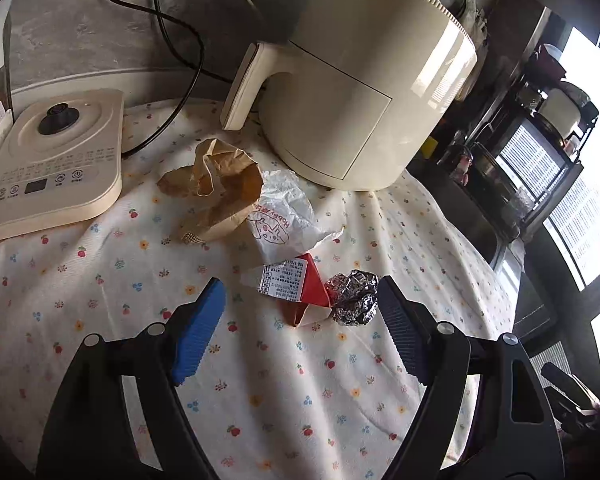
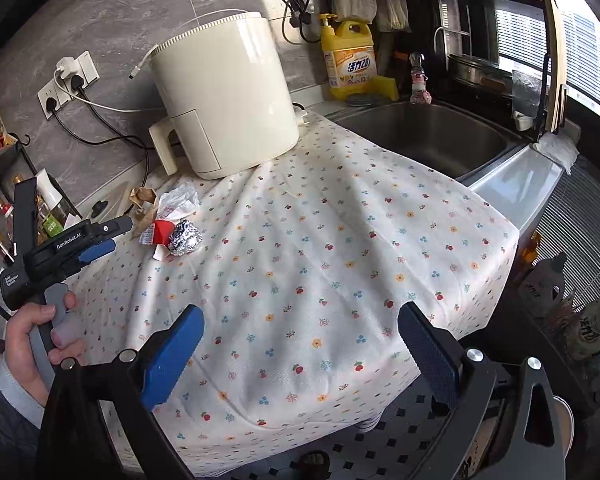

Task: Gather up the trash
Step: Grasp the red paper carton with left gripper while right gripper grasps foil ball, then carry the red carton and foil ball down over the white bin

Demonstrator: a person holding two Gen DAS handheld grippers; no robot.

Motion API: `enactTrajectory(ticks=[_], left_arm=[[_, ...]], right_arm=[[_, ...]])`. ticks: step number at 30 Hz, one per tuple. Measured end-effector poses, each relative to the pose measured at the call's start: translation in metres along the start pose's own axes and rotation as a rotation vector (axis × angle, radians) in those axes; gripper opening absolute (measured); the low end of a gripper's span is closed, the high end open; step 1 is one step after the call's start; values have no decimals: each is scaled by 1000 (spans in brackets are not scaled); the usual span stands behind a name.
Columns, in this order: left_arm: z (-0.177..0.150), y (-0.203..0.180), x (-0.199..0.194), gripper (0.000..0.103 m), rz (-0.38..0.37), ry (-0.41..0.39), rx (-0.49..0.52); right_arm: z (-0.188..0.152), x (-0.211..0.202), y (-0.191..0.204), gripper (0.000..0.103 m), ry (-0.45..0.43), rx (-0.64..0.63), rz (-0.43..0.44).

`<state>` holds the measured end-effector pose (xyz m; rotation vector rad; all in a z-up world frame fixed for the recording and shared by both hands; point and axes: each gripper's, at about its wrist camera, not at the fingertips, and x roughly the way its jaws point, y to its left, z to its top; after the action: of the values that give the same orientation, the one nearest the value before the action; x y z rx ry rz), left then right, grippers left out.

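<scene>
A crumpled foil ball [image 1: 352, 298] lies on the floral cloth [image 1: 280, 380], touching a red paper wrapper with a white label [image 1: 300, 284]. Behind them lie a crumpled white wrapper [image 1: 284, 216] and a brown paper bag [image 1: 224, 188]. My left gripper [image 1: 300, 320] is open and empty, its blue pads just short of the red wrapper and foil ball. In the right wrist view the foil ball [image 2: 185, 238], red wrapper [image 2: 162, 232] and left gripper [image 2: 96, 246] sit at the left. My right gripper [image 2: 300, 356] is open and empty over the cloth's front part.
A cream air fryer [image 1: 356, 92] stands behind the trash, a cream appliance base [image 1: 52, 164] to the left with black cords. In the right wrist view a steel sink [image 2: 432, 136], a yellow detergent bottle [image 2: 350, 56] and wall sockets [image 2: 68, 84] show.
</scene>
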<state>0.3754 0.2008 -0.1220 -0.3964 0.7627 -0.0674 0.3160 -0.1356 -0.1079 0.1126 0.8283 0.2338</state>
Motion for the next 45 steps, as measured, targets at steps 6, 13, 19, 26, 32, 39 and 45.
enactTrajectory(ticks=[6, 13, 19, 26, 32, 39, 45], left_arm=[[4, -5, 42, 78, 72, 65, 35], [-3, 2, 34, 33, -1, 85, 8], [-14, 11, -4, 33, -35, 47, 22], [-19, 53, -47, 33, 64, -5, -29], [-21, 79, -77, 33, 128, -36, -58], [-40, 86, -95, 33, 179, -32, -102], [-51, 72, -121, 33, 191, -77, -123]], right_arm=[[11, 4, 2, 95, -15, 3, -22], [24, 23, 19, 95, 1, -18, 3], [37, 52, 58, 95, 26, -82, 77], [48, 91, 109, 95, 71, -176, 160], [60, 132, 140, 95, 109, -206, 177], [62, 171, 153, 28, 208, -231, 178], [61, 153, 142, 28, 198, -220, 161]])
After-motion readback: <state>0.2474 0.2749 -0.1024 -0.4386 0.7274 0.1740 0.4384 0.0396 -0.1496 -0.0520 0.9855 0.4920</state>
